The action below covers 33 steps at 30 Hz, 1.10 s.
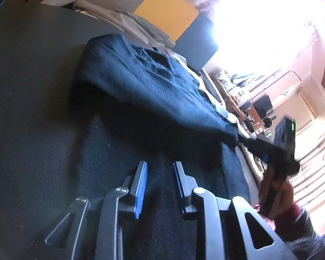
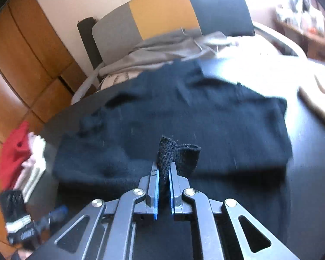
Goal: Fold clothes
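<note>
Dark table [image 1: 28, 91] fills most of both views. Black sweater [image 2: 184, 117] lies across its centre, one part lifted and pulled toward right of left-wrist frame. Grey garment [image 2: 162, 49] heaped at upper centre, behind sweater, by a chair [image 2: 162, 8]. Red cloth [image 2: 13, 151] stacked at left edge. Right gripper [image 2: 163, 173] clenched on a sweater cuff, lower centre. Left gripper [image 1: 159, 173] released, jaws apart above sweater, gripping nothing

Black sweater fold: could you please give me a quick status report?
Left gripper open, over the black sweater. Right gripper shut on a sweater cuff, lifted. Grey garment heaped behind, not blocking.
</note>
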Motion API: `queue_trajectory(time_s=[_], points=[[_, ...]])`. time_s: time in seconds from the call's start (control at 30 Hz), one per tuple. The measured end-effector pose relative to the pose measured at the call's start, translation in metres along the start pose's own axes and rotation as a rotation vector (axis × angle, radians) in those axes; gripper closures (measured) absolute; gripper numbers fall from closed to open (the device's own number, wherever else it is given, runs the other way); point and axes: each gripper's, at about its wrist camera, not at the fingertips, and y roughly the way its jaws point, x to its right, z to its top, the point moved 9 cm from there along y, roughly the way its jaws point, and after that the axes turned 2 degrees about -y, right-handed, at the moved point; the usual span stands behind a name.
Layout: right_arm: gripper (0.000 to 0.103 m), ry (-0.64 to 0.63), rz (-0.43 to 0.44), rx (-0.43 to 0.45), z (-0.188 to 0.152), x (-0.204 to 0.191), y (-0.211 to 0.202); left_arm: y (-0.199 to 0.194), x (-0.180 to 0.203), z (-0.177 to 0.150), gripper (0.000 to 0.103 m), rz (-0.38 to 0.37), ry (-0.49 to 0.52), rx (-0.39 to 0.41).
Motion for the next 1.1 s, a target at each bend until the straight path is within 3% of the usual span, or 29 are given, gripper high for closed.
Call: queue_trajectory(time_s=[0.1,0.2,0.23,0.4,0.47,0.5,0.53,0.57,0.73,0.87,0.97,1.1], points=[[0.084,0.101,0.085,-0.020,-0.030,0.013,-0.009,-0.001,0.000,-0.001,0.079,0.005,-0.012,-0.004],[0.060,0.224,0.160,0.000,-0.046,0.024,-0.019,0.000,0.000,-0.002,0.079,0.019,-0.009,-0.009],[0.056,0.266,0.187,0.010,-0.047,0.027,-0.021,0.000,0.001,-0.002,0.079,0.024,-0.006,-0.010],[0.048,0.448,0.314,0.043,-0.046,0.036,-0.017,0.001,0.003,-0.002,0.079,0.034,0.000,-0.014],[0.050,0.497,0.310,0.054,-0.044,0.039,-0.014,0.001,0.004,-0.003,0.079,0.037,0.001,-0.014],[0.058,0.497,0.285,0.049,-0.043,0.039,-0.011,0.001,0.004,-0.003,0.079,0.038,0.001,-0.014],[0.085,0.474,0.239,0.025,-0.044,0.037,-0.006,0.001,0.005,-0.003,0.079,0.039,0.002,-0.015],[0.099,0.451,0.193,0.001,-0.044,0.036,-0.001,0.000,0.006,-0.004,0.079,0.034,-0.002,-0.016],[0.098,0.294,0.106,-0.001,-0.026,0.011,-0.008,-0.001,0.011,-0.009,0.076,-0.026,-0.053,-0.036],[0.098,0.151,0.138,0.048,0.025,-0.029,-0.033,0.004,0.023,-0.011,0.075,-0.099,-0.090,-0.053],[0.098,0.051,0.175,0.091,0.073,-0.066,-0.050,0.016,0.041,-0.006,0.075,-0.105,-0.044,-0.061],[0.098,-0.066,0.235,0.137,0.129,-0.118,-0.067,0.031,0.055,0.027,0.075,-0.079,-0.009,-0.006]])
